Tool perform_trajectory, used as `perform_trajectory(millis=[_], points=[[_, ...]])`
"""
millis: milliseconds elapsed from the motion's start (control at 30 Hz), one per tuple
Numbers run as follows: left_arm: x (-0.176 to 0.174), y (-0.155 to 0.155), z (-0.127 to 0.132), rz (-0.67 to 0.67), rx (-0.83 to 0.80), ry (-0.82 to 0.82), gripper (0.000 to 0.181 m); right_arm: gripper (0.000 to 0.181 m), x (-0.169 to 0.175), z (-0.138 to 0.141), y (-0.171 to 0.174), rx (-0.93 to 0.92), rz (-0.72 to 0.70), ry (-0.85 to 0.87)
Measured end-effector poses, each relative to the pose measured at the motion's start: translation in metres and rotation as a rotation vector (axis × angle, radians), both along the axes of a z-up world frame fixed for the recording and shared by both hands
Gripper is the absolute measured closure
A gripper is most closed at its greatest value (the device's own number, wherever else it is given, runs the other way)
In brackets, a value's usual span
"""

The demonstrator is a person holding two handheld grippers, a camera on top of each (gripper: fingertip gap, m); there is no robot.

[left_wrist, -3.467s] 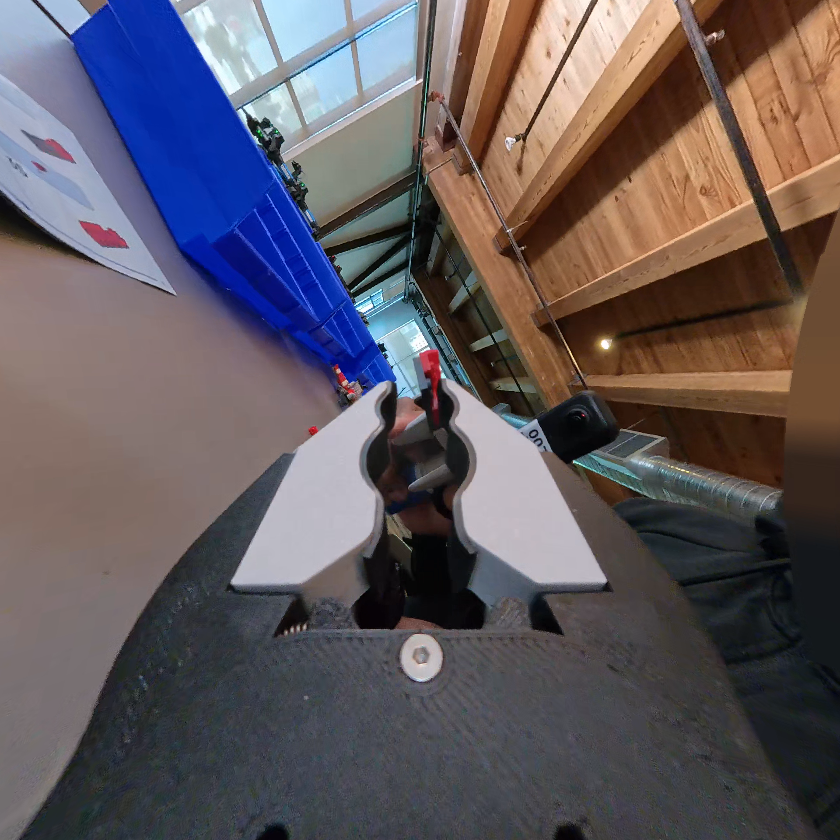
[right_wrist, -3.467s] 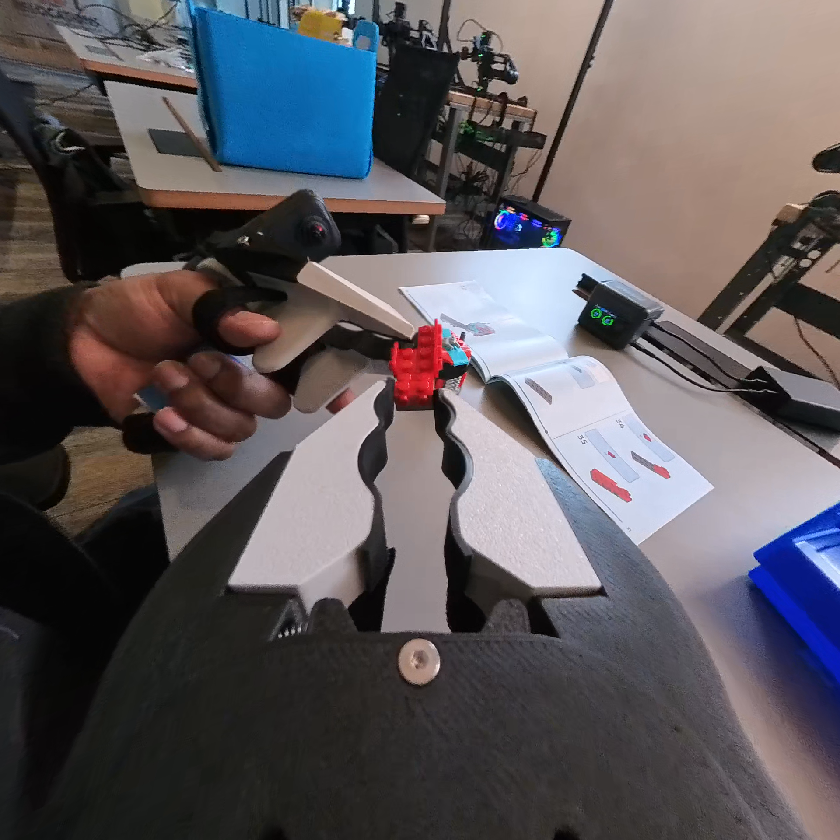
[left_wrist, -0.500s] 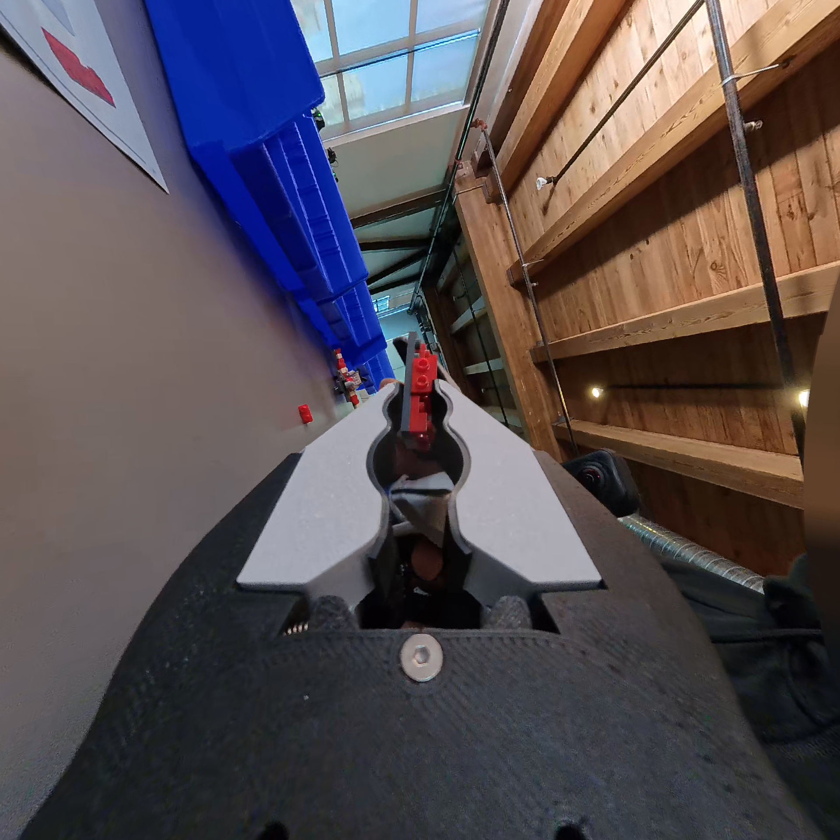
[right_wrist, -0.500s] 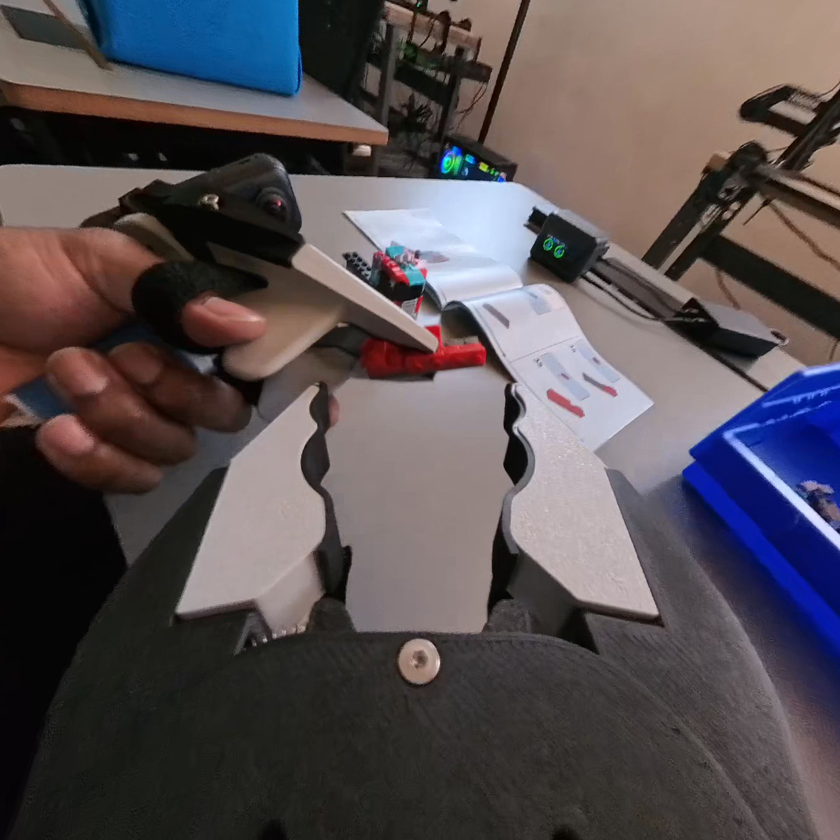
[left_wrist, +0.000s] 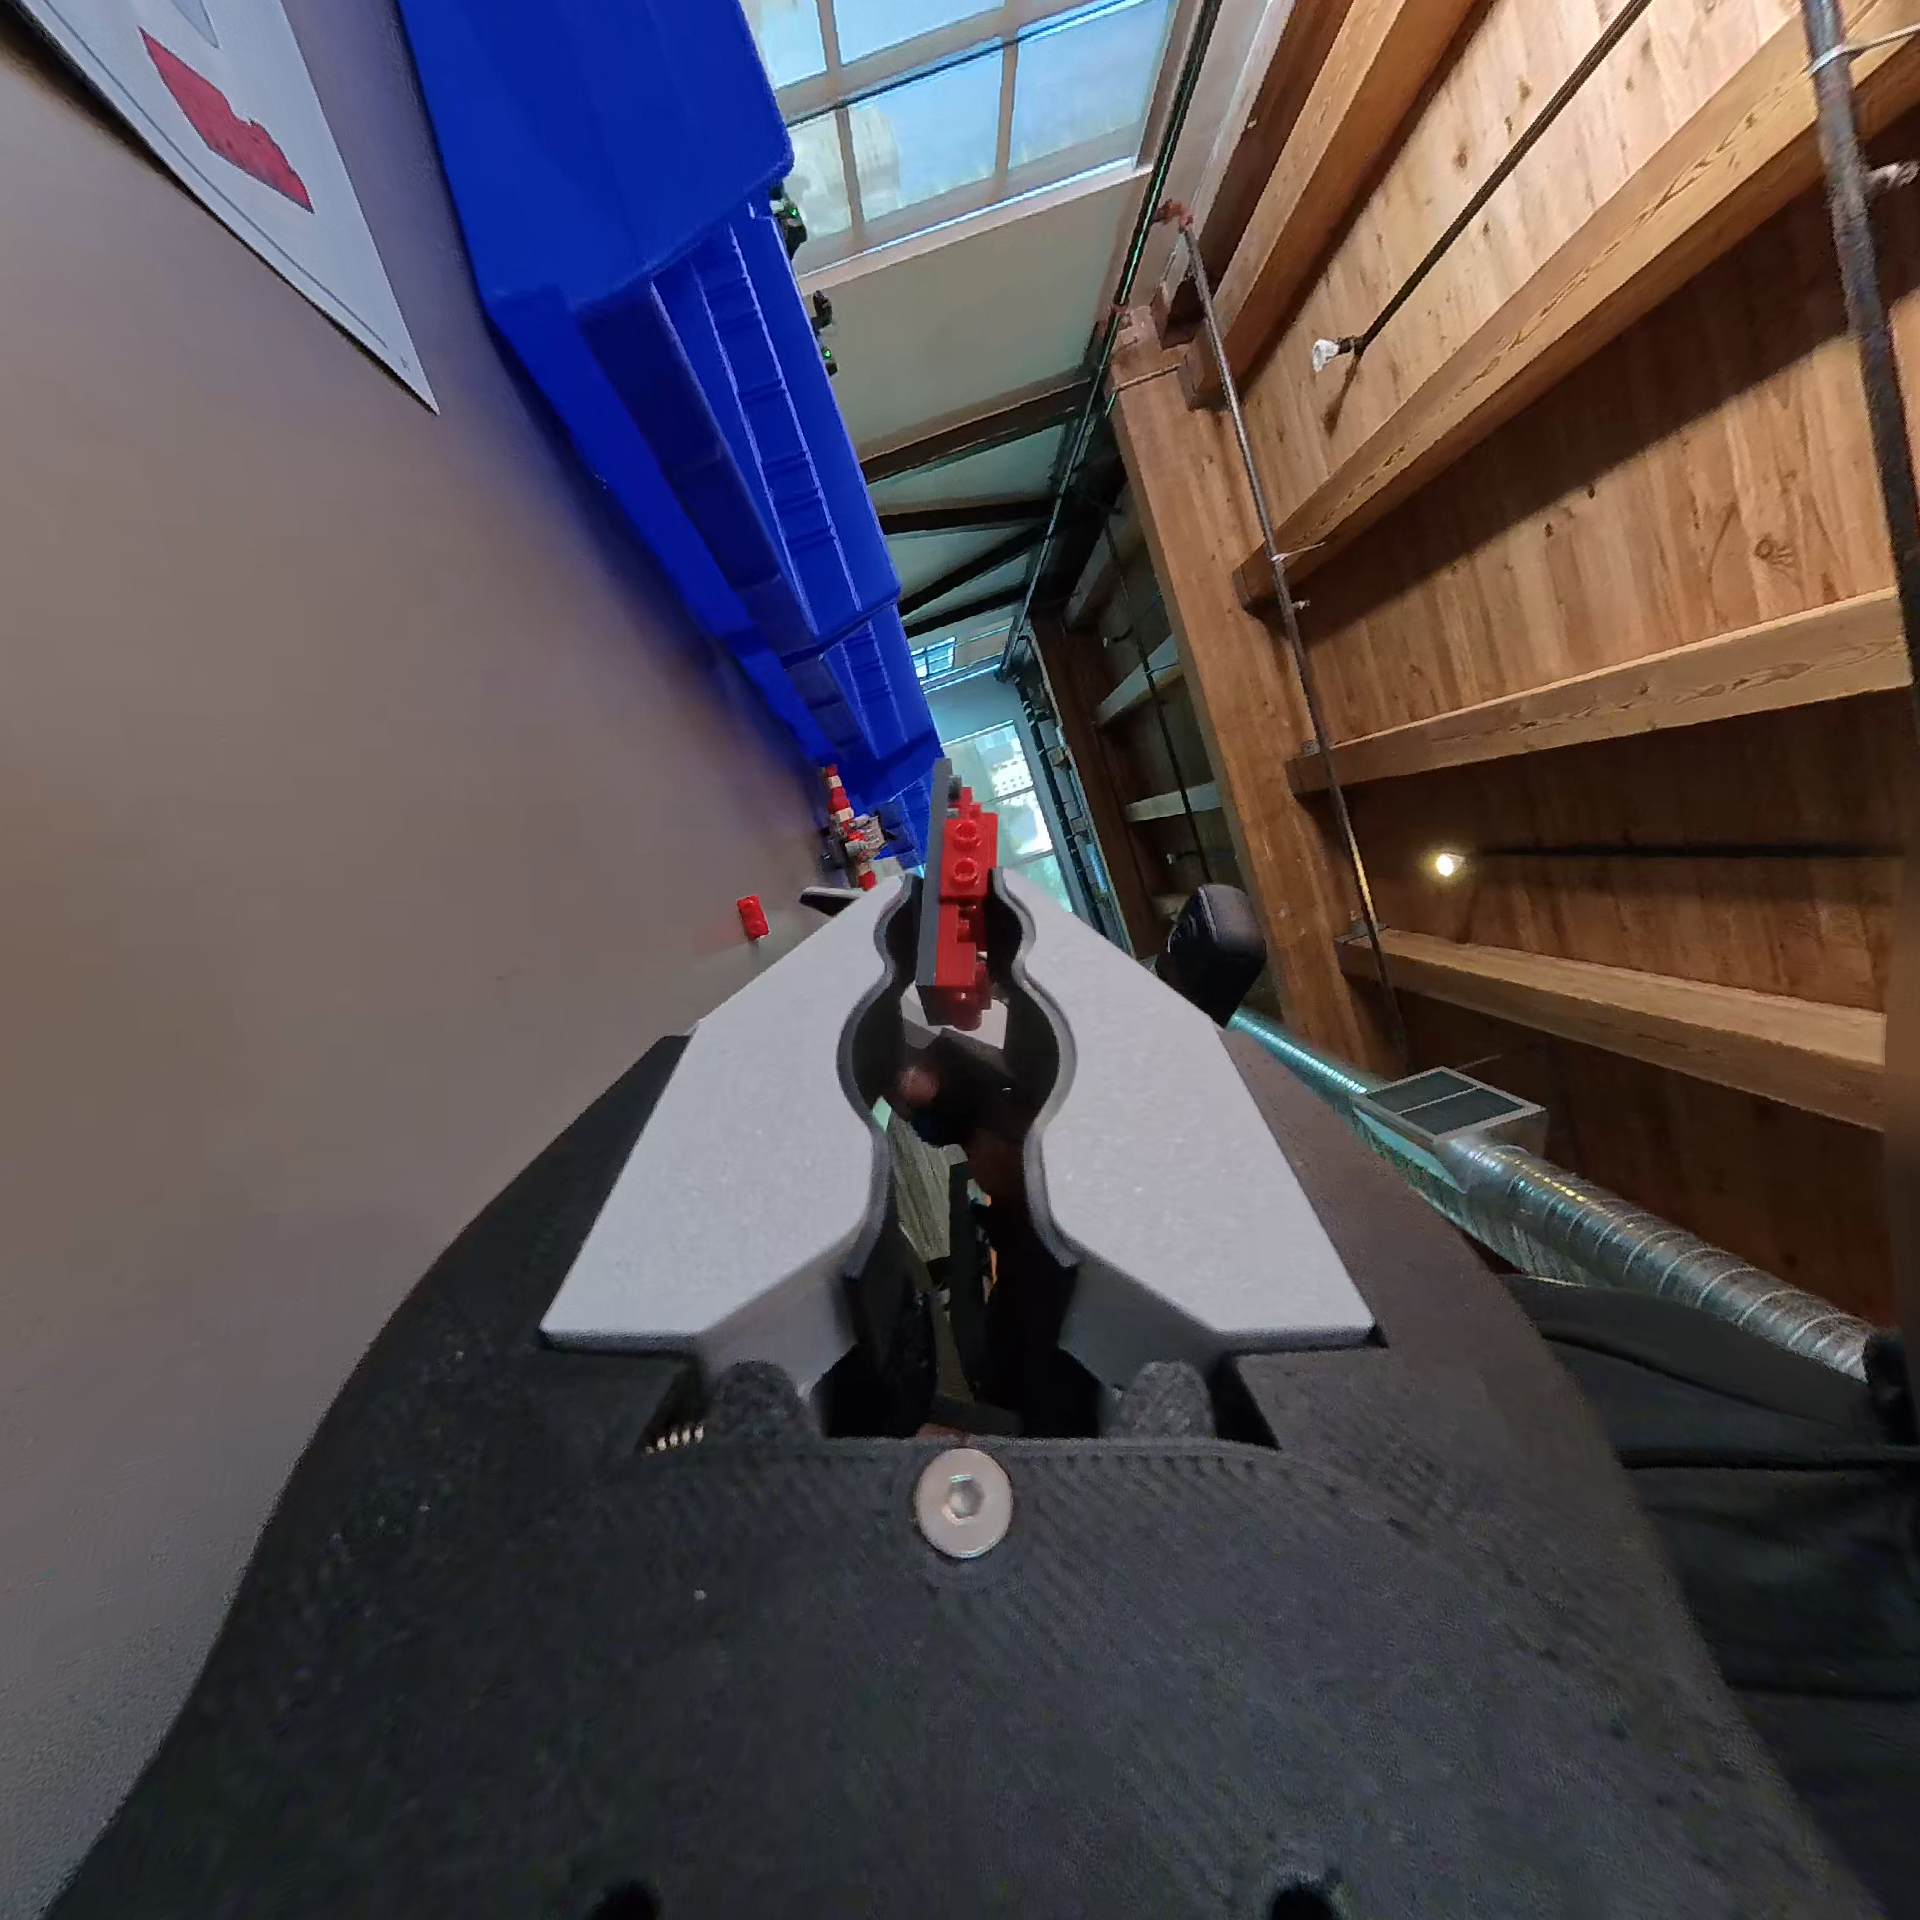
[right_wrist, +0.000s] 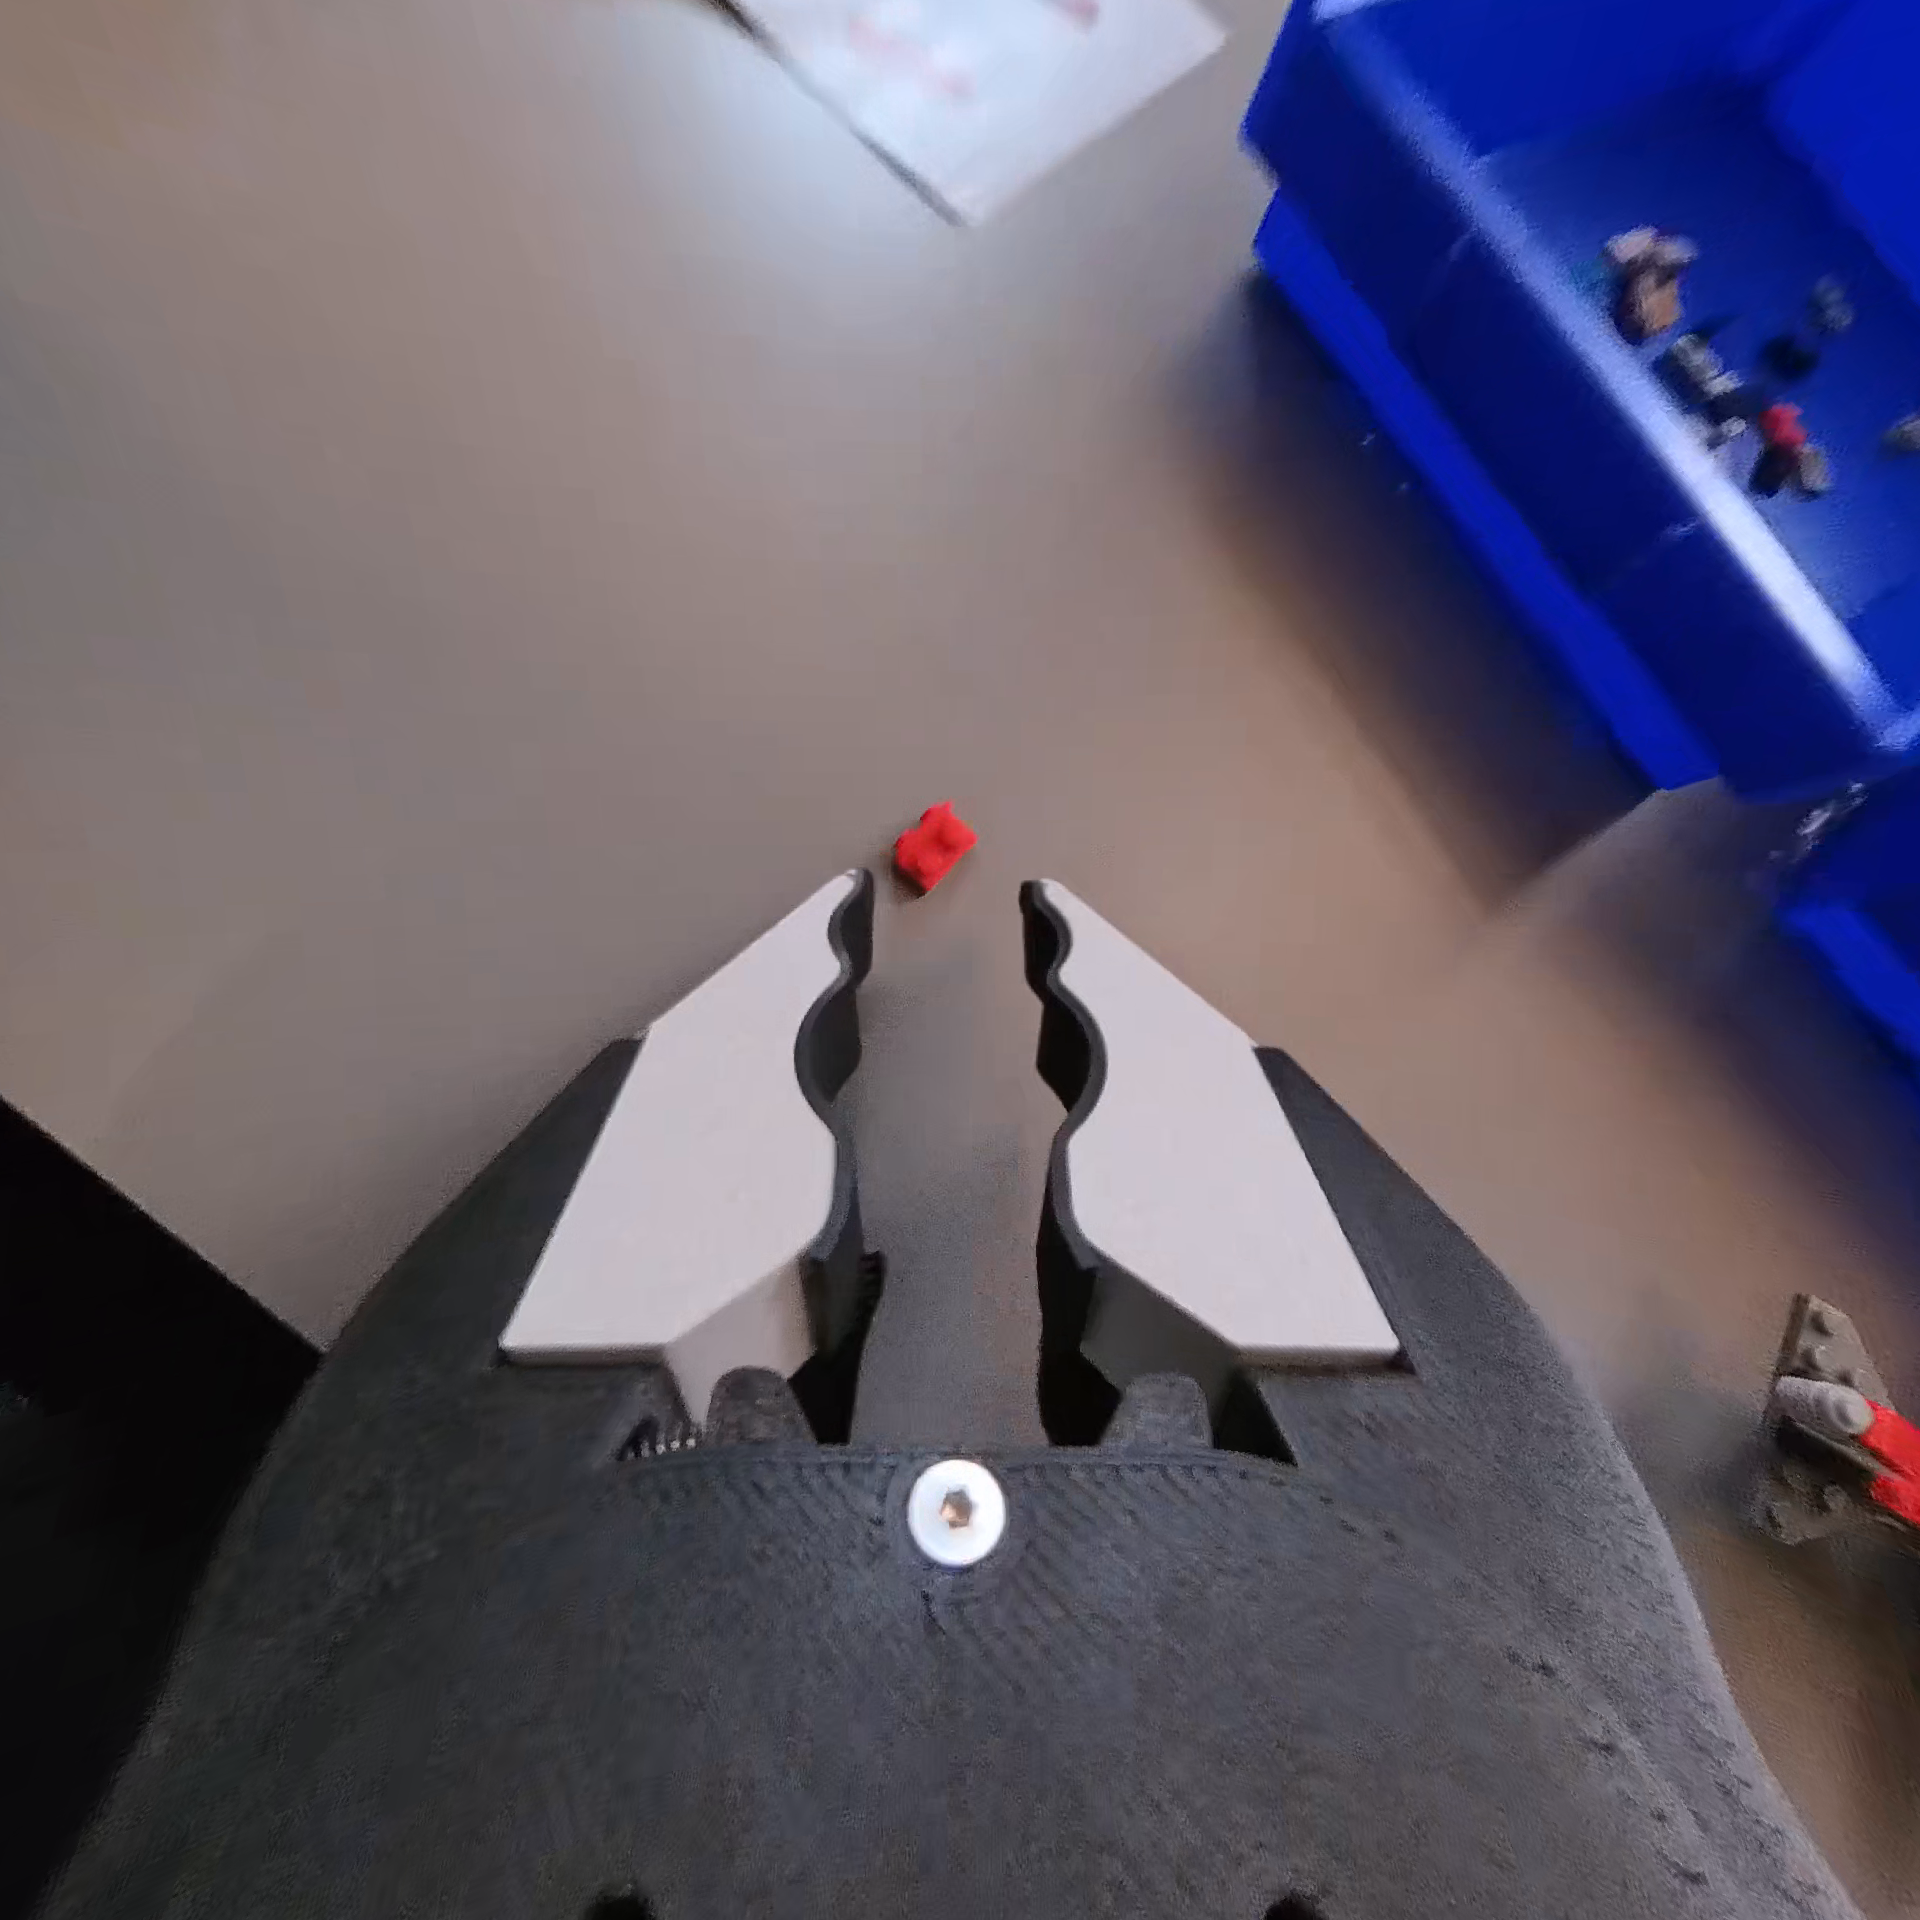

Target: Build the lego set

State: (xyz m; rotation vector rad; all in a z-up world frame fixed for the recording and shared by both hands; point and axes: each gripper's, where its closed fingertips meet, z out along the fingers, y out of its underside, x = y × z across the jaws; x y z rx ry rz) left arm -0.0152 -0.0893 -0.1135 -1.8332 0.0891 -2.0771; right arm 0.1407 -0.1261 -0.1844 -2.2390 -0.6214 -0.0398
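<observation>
My left gripper (left_wrist: 954,894) is shut on a red and grey lego assembly (left_wrist: 958,914) and holds it in the air, rolled sideways, with the grey table (left_wrist: 312,831) running up the left of the view. My right gripper (right_wrist: 943,891) is open and empty, pointing down at the table. A small red lego piece (right_wrist: 933,847) lies on the table just beyond its fingertips, slightly left of centre. The same loose red piece shows in the left wrist view (left_wrist: 750,916).
Blue parts bins (right_wrist: 1621,395) with several small pieces stand at the right; they also line the table in the left wrist view (left_wrist: 707,343). An instruction sheet (right_wrist: 987,73) lies at the top. A grey and red lego part (right_wrist: 1839,1423) lies at the right edge. The table's edge (right_wrist: 156,1236) is at lower left. Across from one pair of fingers to the other is roughly 20 centimeters.
My right gripper has swung away from the left gripper and down toward the table, now over the small red piece. The left gripper still holds the assembly, shifted slightly.
</observation>
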Motion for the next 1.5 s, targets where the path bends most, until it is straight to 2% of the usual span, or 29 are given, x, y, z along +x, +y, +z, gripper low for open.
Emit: perform_trajectory(millis=[133, 400, 533, 600, 733, 900, 1033, 1100, 1267, 1333, 1500], points=[[0.003, -0.004, -0.001, -0.008, 0.031, 0.035, 0.17, 0.165, -0.011, -0.009, 0.001, -0.058, 0.042, -0.01], [0.003, -0.005, -0.001, -0.01, 0.038, 0.034, 0.17, 0.163, -0.058, -0.005, 0.014, -0.056, 0.135, 0.083], [0.004, -0.007, -0.001, -0.031, 0.036, 0.033, 0.17, 0.161, -0.04, 0.013, 0.018, 0.013, 0.203, 0.056], [0.006, -0.011, -0.001, -0.059, 0.036, 0.037, 0.17, 0.161, -0.025, 0.02, 0.021, 0.055, 0.289, 0.024], [0.015, -0.02, -0.005, -0.115, 0.055, 0.08, 0.17, 0.165, -0.018, 0.016, 0.02, -0.025, 0.508, 0.063], [0.026, -0.027, -0.01, -0.169, 0.108, 0.155, 0.17, 0.17, -0.02, 0.008, 0.024, -0.155, 0.689, 0.061], [0.031, -0.028, -0.016, -0.214, 0.144, 0.212, 0.171, 0.169, -0.019, -0.006, 0.025, -0.235, 0.754, 0.022], [0.032, -0.028, -0.019, -0.233, 0.16, 0.241, 0.171, 0.171, -0.022, -0.008, 0.022, -0.27, 0.782, 0.058], [0.036, -0.026, -0.028, -0.3, 0.187, 0.311, 0.17, 0.178, -0.027, -0.007, 0.024, -0.25, 0.813, 0.072], [0.037, -0.026, -0.031, -0.333, 0.188, 0.329, 0.17, 0.178, -0.036, 0.002, 0.024, -0.213, 0.843, 0.101], [0.041, -0.032, -0.029, -0.434, 0.17, 0.322, 0.17, 0.178, -0.082, 0.054, 0.016, -0.08, 0.993, 0.227]])
